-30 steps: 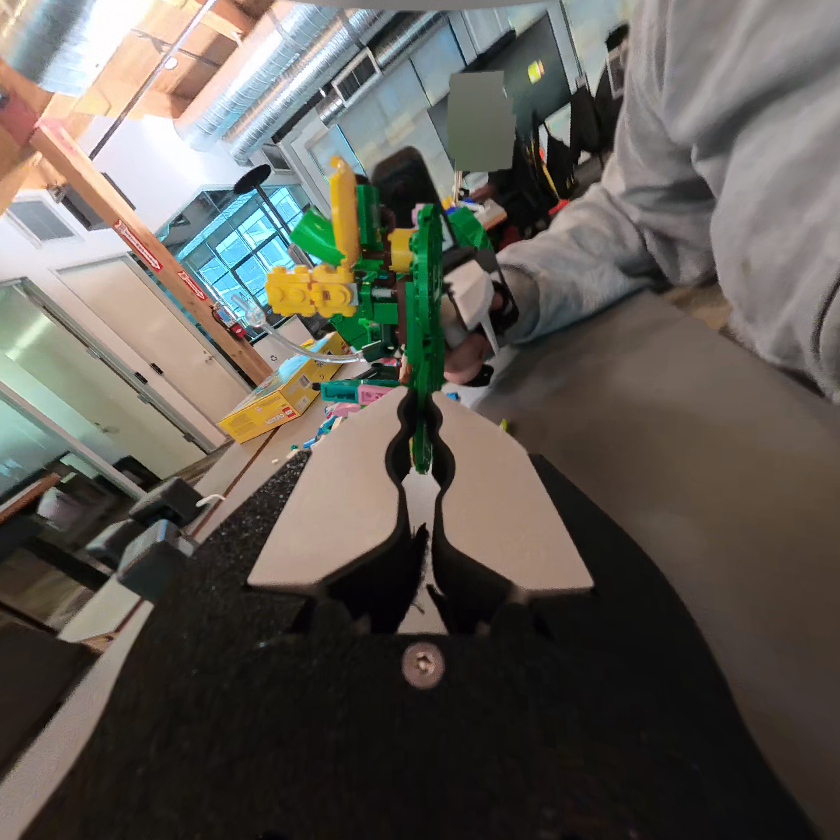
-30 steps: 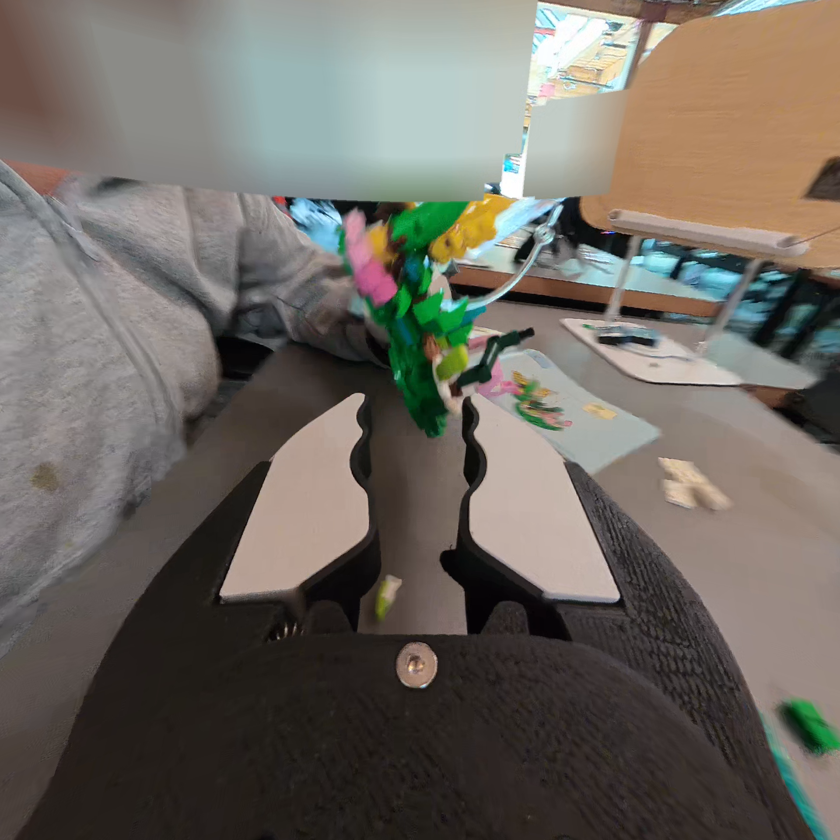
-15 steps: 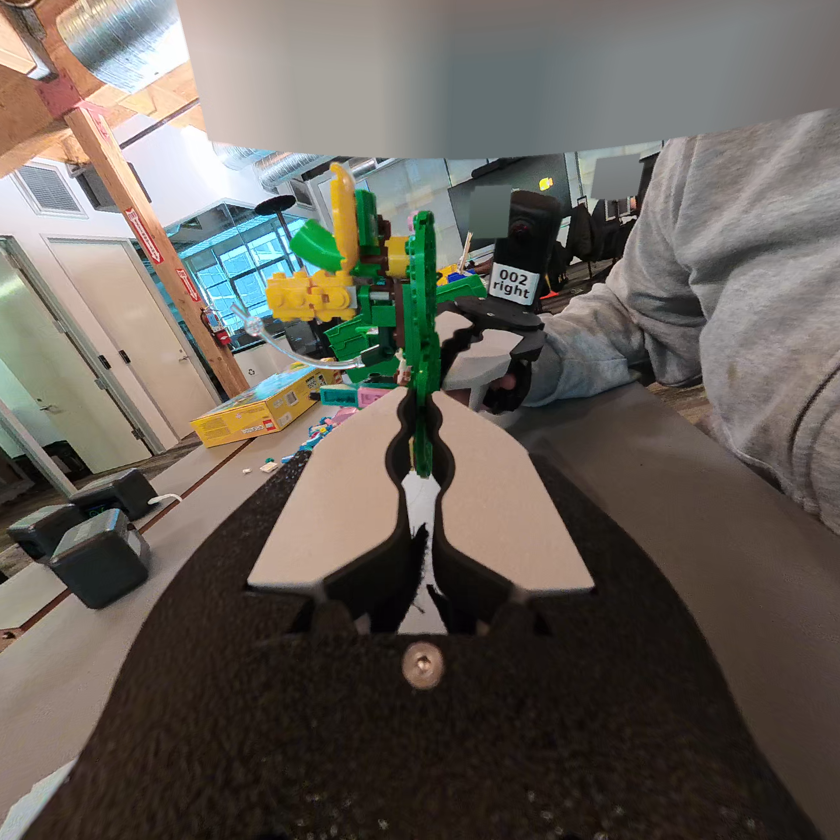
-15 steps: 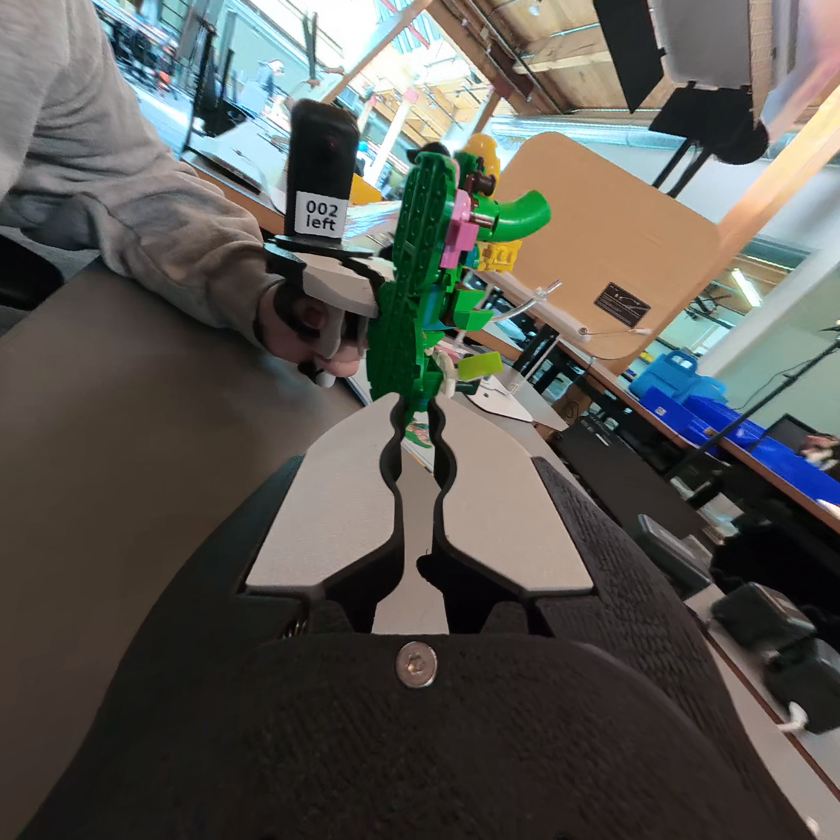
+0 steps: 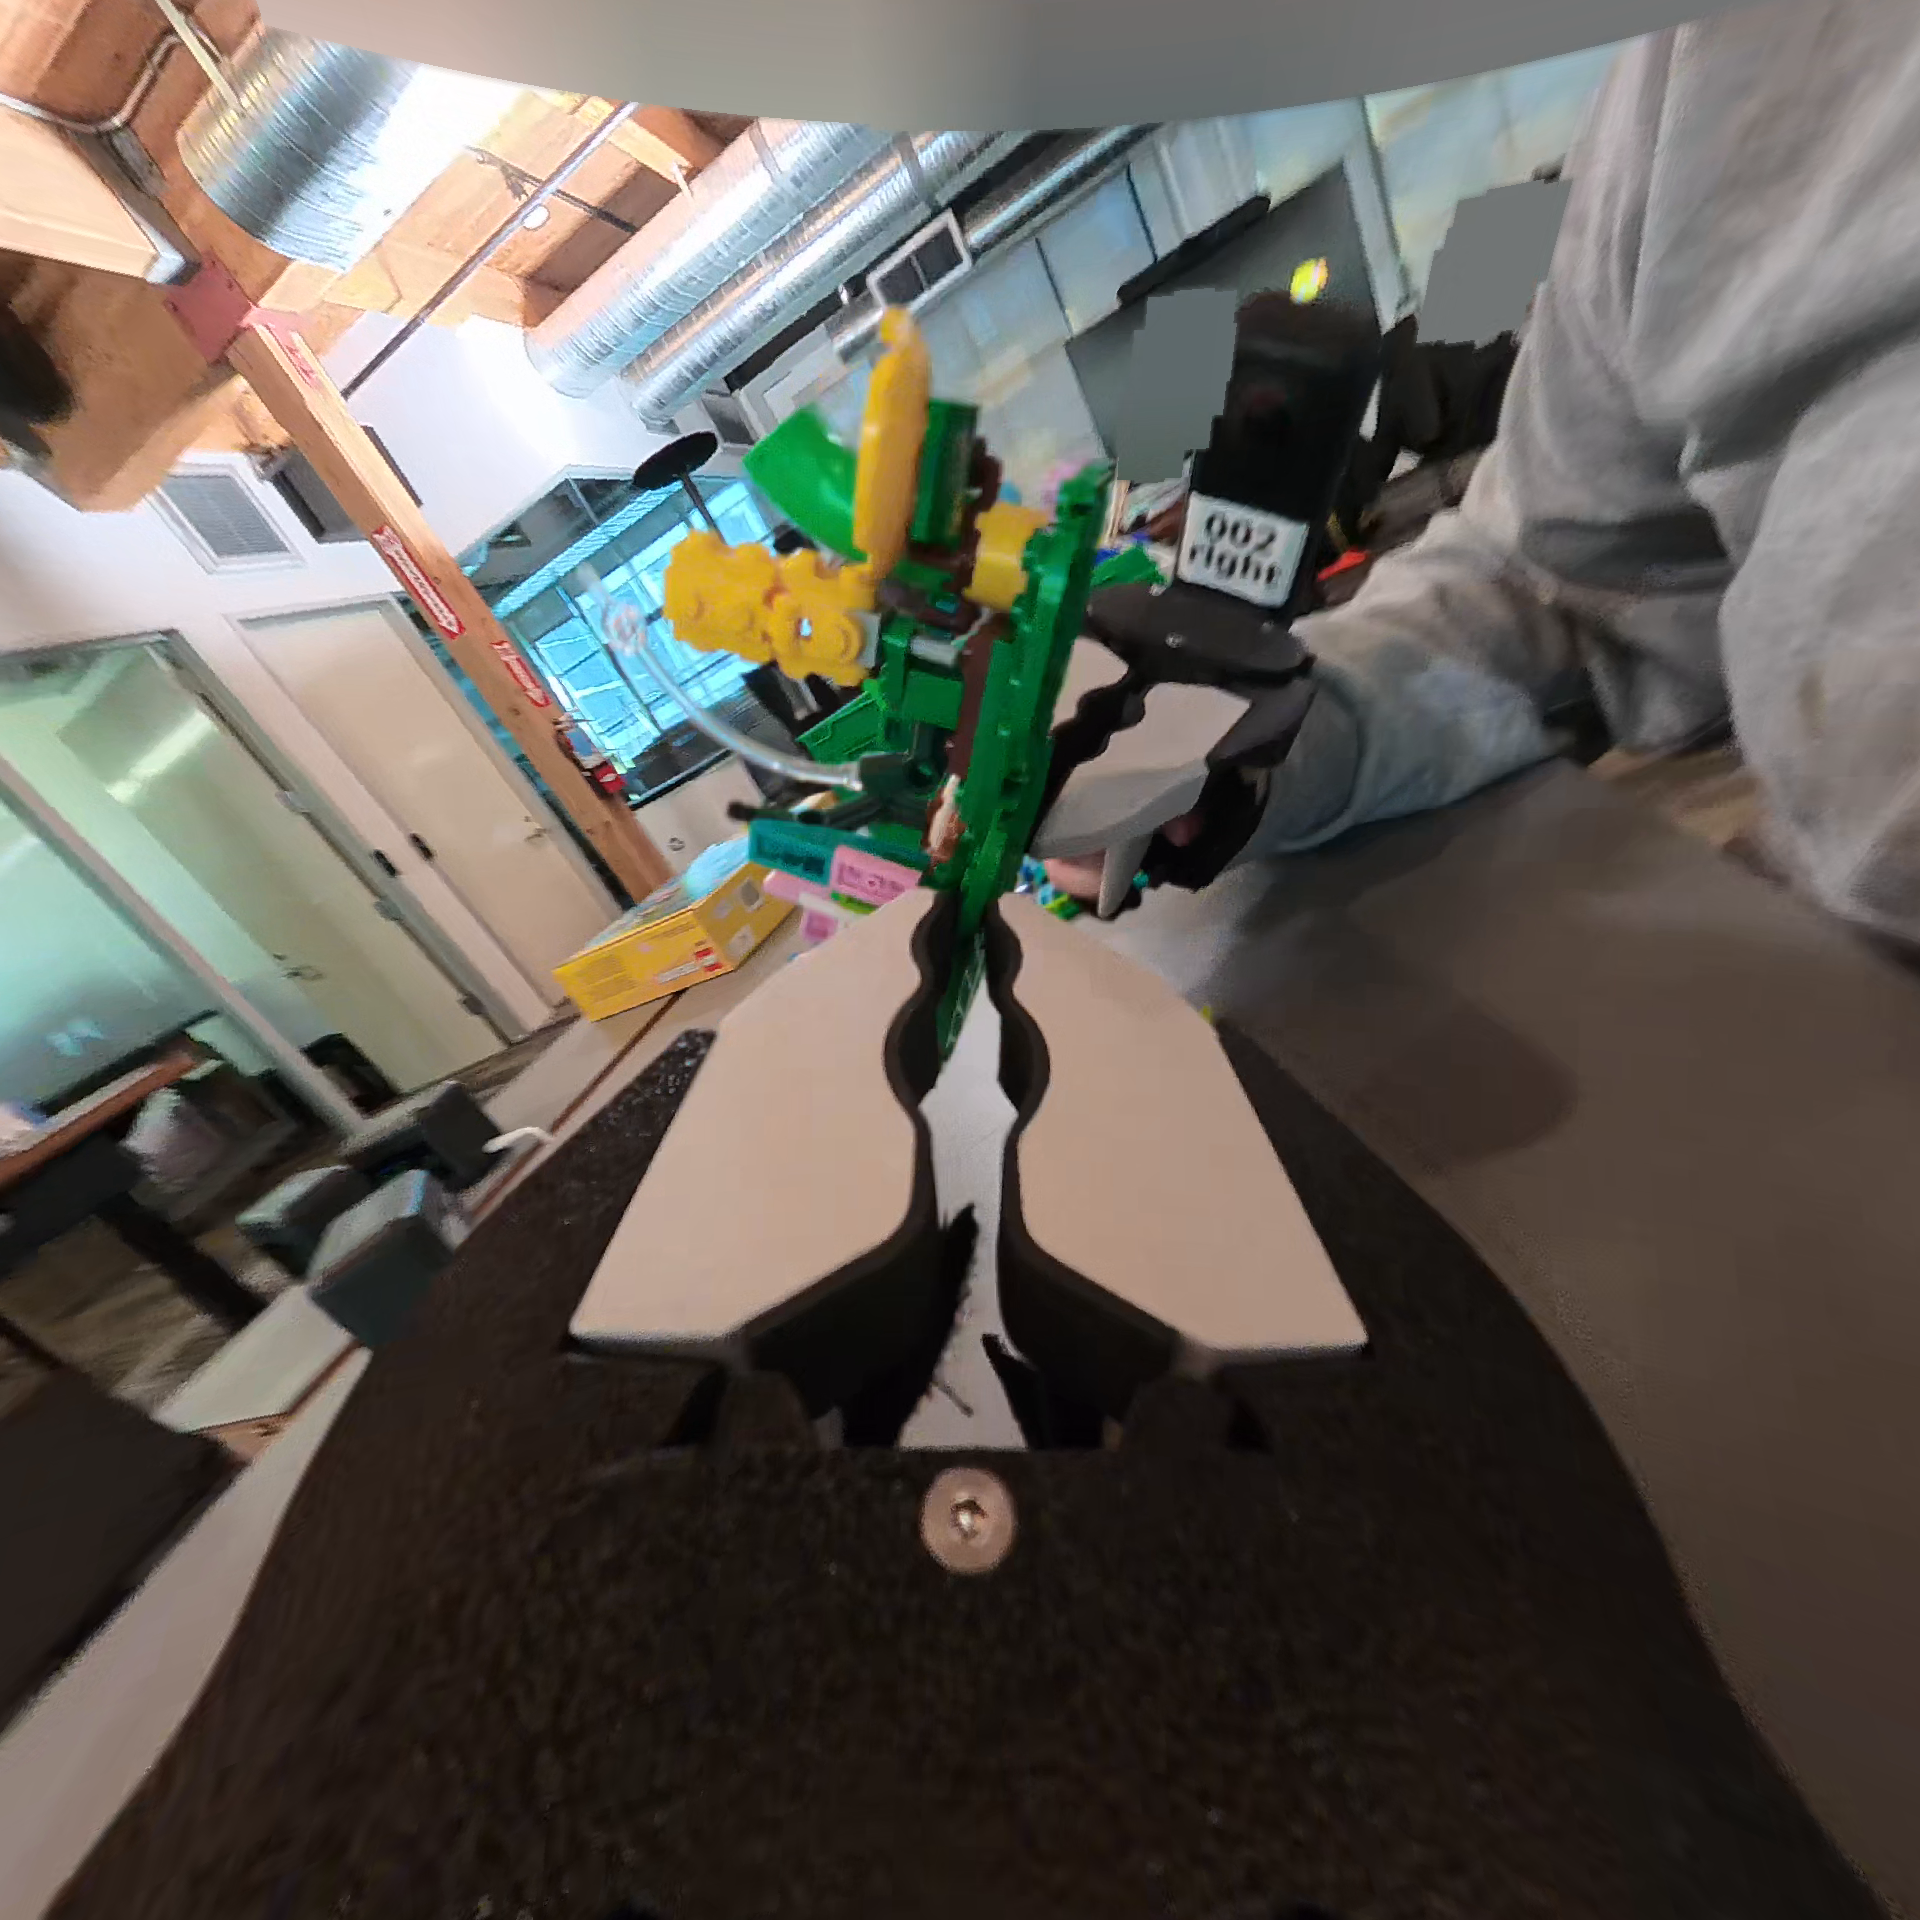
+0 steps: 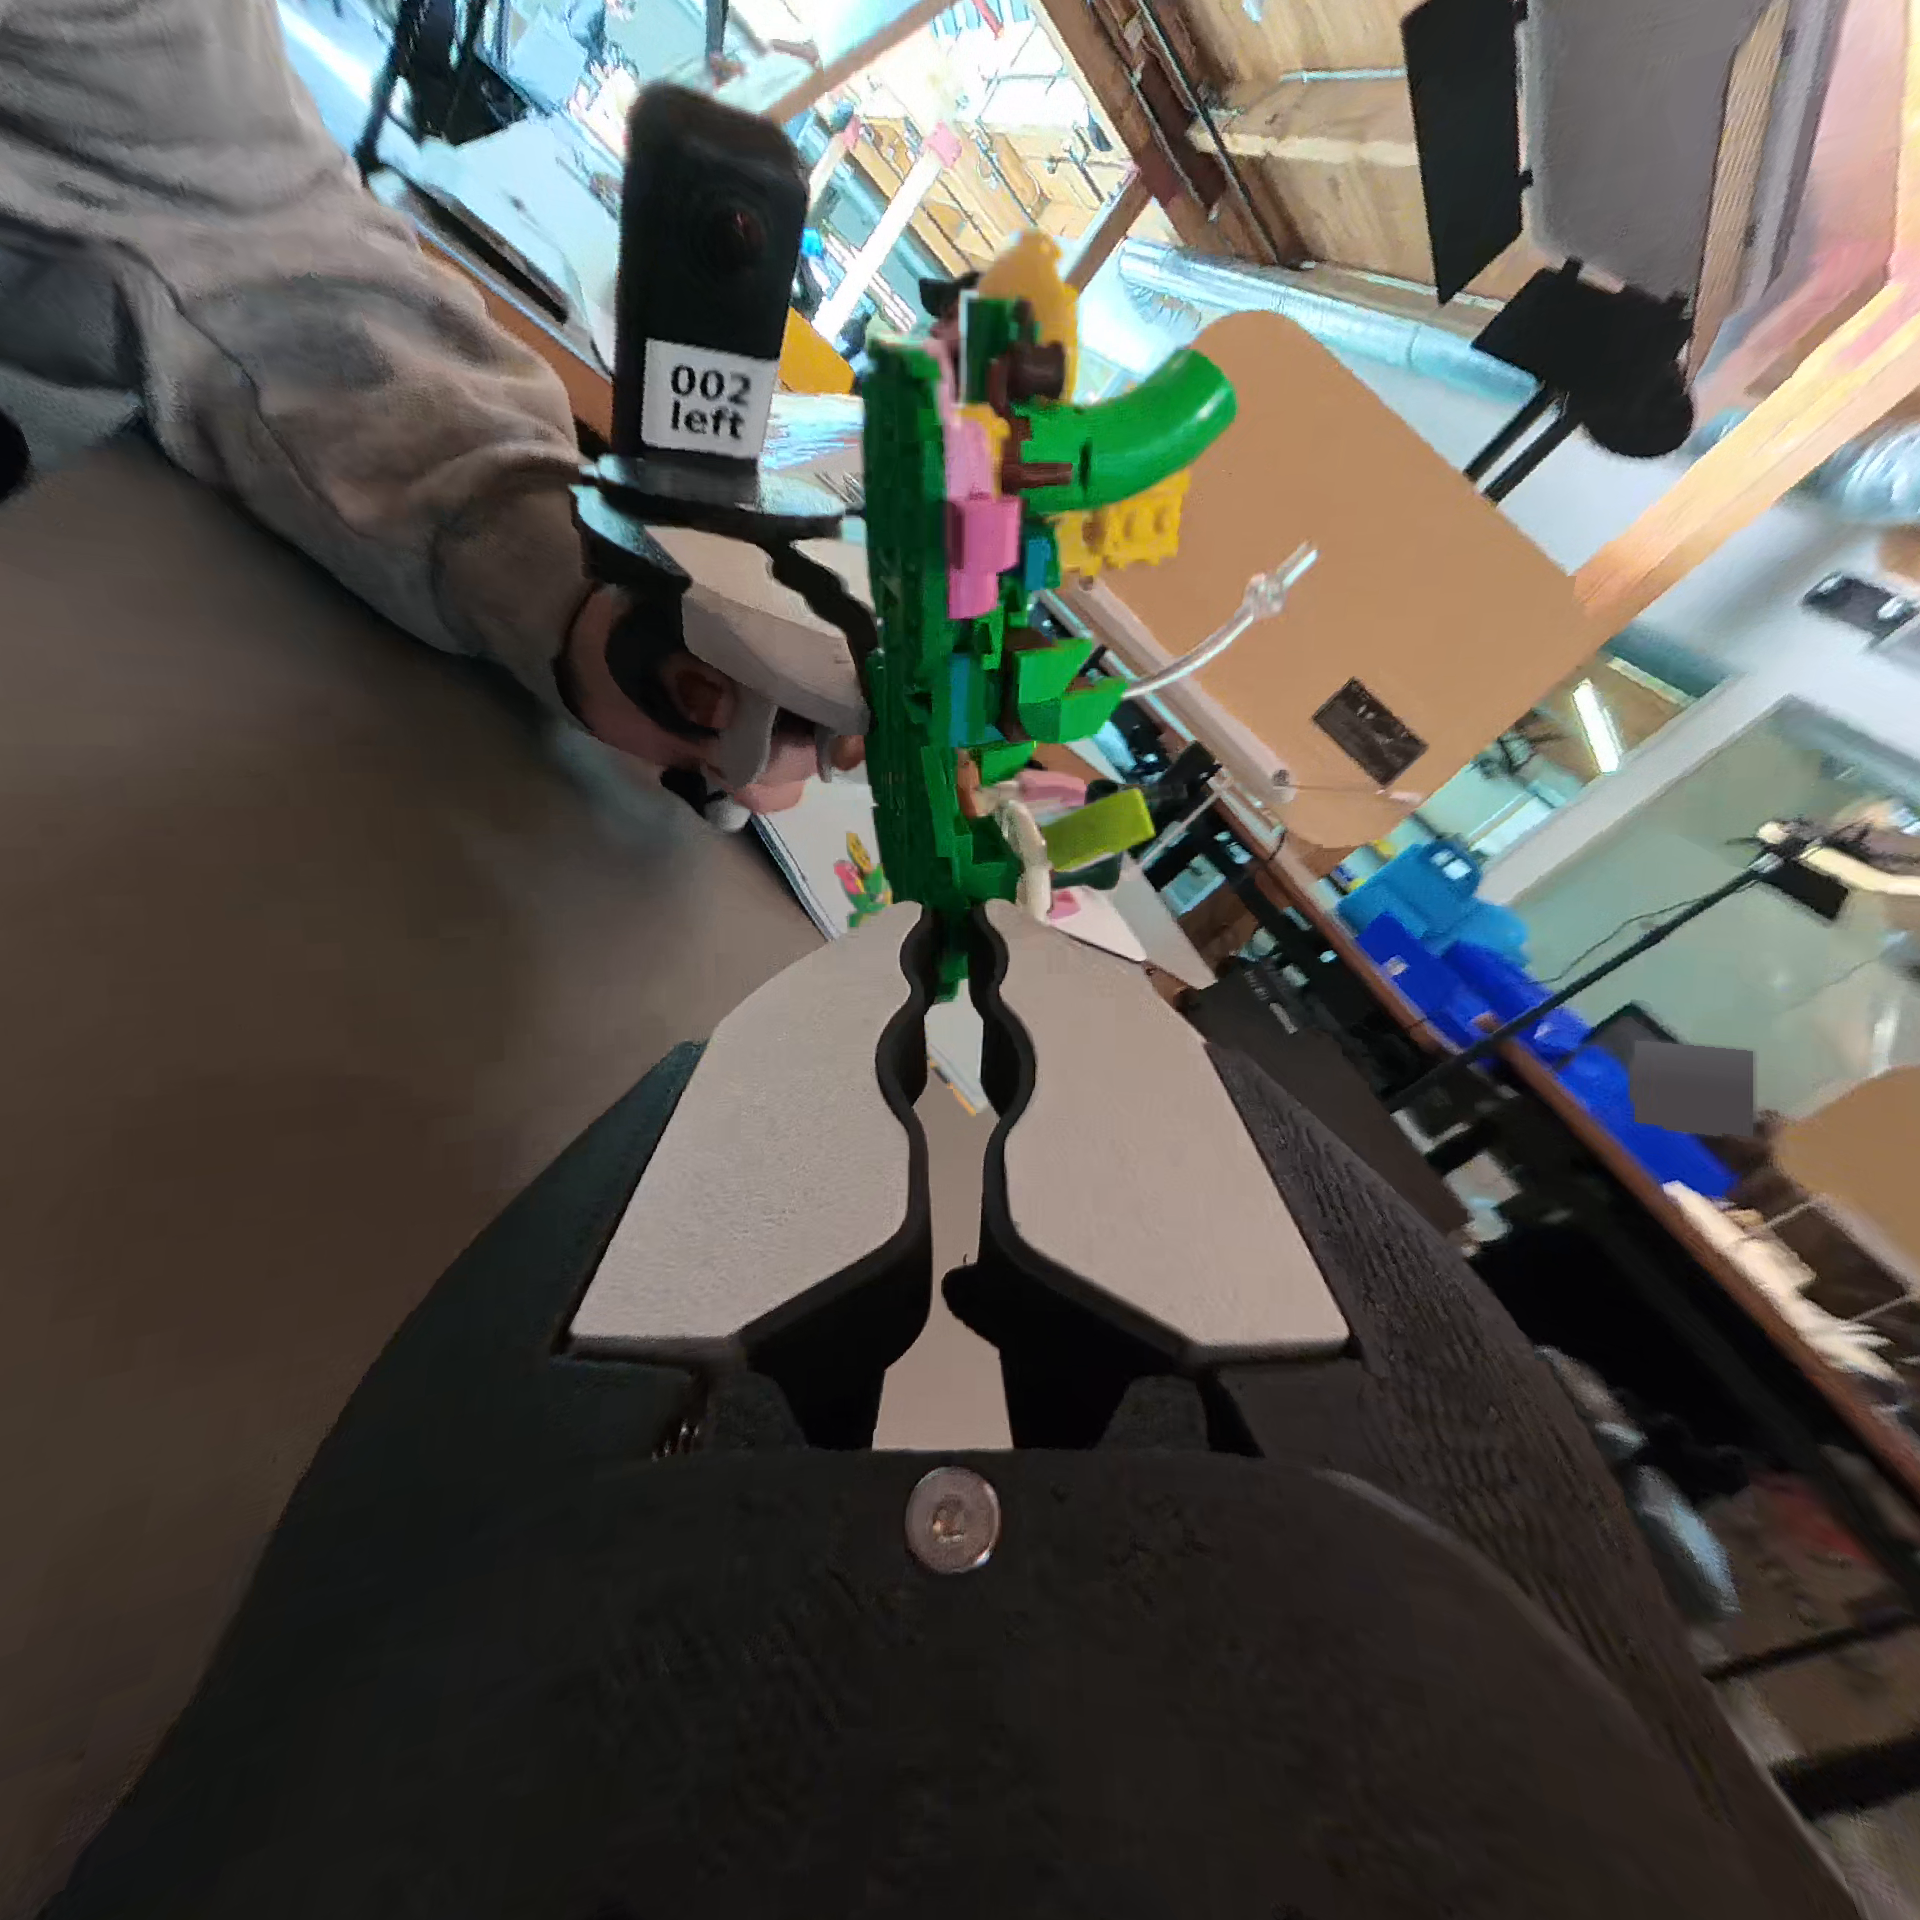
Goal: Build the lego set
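The lego model (image 5: 914, 623) is a green baseplate (image 5: 1023, 748) held on edge in the air, with yellow, green, brown and pink pieces and a clear curved rod on one face. My left gripper (image 5: 964, 914) is shut on the plate's near edge. My right gripper (image 6: 951, 920) is shut on another edge of the same model (image 6: 966, 582). Each gripper shows in the other's view: the right one (image 5: 1132, 769) behind the plate, the left one (image 6: 769, 644) at the plate's bare back.
The grey table (image 5: 1558, 1091) lies below. A yellow box (image 5: 675, 945) and loose pink and teal pieces (image 5: 831, 862) sit farther back. A printed sheet (image 6: 831, 873) lies on the table. A person's grey sleeve (image 5: 1507, 623) is at the right. My hands' fingertips stand some 6 cm from each other.
My right gripper was open beside the model a second ago; it has closed on the plate's edge. Both views have tilted, and the model stays in the left gripper.
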The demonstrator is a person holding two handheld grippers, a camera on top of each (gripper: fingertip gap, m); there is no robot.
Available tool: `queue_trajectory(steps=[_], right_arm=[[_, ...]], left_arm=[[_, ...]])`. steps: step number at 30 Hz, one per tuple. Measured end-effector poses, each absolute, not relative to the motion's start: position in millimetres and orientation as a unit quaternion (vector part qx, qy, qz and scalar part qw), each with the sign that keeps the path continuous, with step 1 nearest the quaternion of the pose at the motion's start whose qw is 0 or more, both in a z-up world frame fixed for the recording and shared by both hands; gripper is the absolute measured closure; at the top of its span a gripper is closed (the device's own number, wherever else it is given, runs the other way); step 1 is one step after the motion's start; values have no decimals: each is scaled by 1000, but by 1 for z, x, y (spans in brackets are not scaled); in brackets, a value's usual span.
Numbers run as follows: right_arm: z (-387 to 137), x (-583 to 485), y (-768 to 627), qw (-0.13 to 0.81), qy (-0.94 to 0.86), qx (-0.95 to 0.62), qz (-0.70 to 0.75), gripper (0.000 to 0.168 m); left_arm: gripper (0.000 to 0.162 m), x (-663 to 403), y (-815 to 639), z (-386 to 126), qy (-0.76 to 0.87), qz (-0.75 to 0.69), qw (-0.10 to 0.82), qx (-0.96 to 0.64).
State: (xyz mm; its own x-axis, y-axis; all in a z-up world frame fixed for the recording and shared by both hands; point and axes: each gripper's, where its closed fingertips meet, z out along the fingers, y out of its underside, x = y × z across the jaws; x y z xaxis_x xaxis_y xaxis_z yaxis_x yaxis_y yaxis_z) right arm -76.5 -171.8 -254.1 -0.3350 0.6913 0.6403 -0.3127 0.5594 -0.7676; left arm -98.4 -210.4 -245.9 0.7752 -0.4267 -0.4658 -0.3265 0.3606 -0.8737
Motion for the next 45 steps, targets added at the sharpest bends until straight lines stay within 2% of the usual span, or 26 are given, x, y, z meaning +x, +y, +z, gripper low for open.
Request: queue_trajectory(steps=[8, 13, 29, 31, 34, 40, 42, 45], right_arm=[[-264, -74, -170, 616, -698, -69, 358, 165], [-272, -71, -180, 662, -699, 15, 270, 165], [-264, -65, -186, 669, -685, 21, 287, 165], [-264, -64, -189, 666, -687, 23, 290, 165], [-263, -63, -191, 662, -686, 20, 301, 165], [-260, -66, -186, 634, -686, -29, 355, 163], [-259, -66, -182, 614, -686, -54, 387, 158], [-254, -63, -174, 557, -683, -95, 464, 140]], left_arm=[[140, -103, -198, -261, 386, 171, 705, -570], [137, -103, -198, -271, 435, 262, 671, -540], [141, -109, -192, -277, 420, 261, 664, -561], [143, -106, -193, -278, 425, 268, 663, -555], [155, -105, -193, -280, 430, 274, 659, -552], [157, -106, -191, -281, 431, 267, 639, -578], [157, -105, -191, -282, 429, 257, 636, -587], [157, -104, -192, -286, 435, 238, 631, -597]])
